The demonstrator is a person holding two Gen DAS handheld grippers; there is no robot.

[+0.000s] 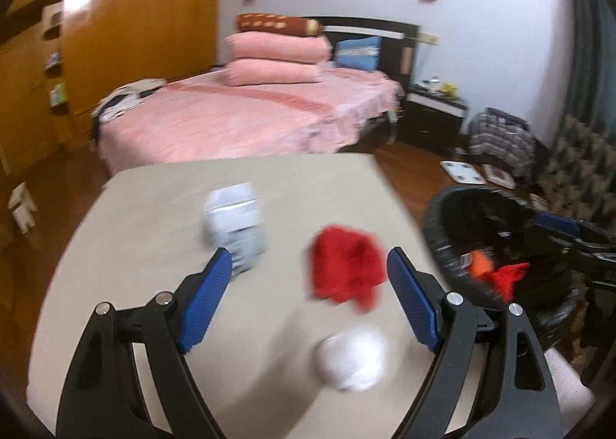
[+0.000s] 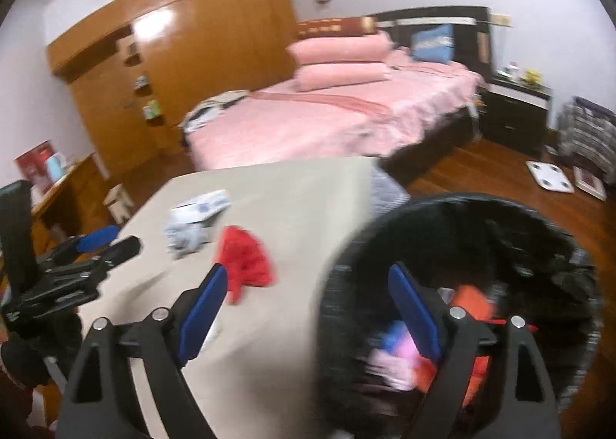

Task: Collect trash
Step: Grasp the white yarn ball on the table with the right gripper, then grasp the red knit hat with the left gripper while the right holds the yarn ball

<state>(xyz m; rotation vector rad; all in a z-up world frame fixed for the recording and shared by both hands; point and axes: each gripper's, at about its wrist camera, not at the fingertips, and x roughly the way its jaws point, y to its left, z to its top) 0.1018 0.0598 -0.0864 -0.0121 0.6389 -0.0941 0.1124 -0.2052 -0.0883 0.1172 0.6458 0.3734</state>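
On the beige table (image 1: pixel 154 215) lie a red crumpled wrapper (image 1: pixel 346 269), a white crumpled paper ball (image 1: pixel 352 358) and a white-blue crushed carton (image 1: pixel 235 223). My left gripper (image 1: pixel 310 281) is open above the table, with the red wrapper between its fingers and the white ball just below. A black bin (image 2: pixel 462 285) lined with a black bag stands right of the table and holds orange, red, pink and blue trash. My right gripper (image 2: pixel 308 292) is open and empty, over the table's right edge and the bin's rim. The red wrapper (image 2: pixel 246 262) and carton (image 2: pixel 196 219) show there too.
A pink bed (image 1: pixel 238 119) with pillows stands beyond the table. A wooden wardrobe (image 1: pixel 127 34) is at the left, a dark nightstand (image 1: pixel 431 115) at the right. A white scale (image 1: pixel 462 171) and bags lie on the wooden floor.
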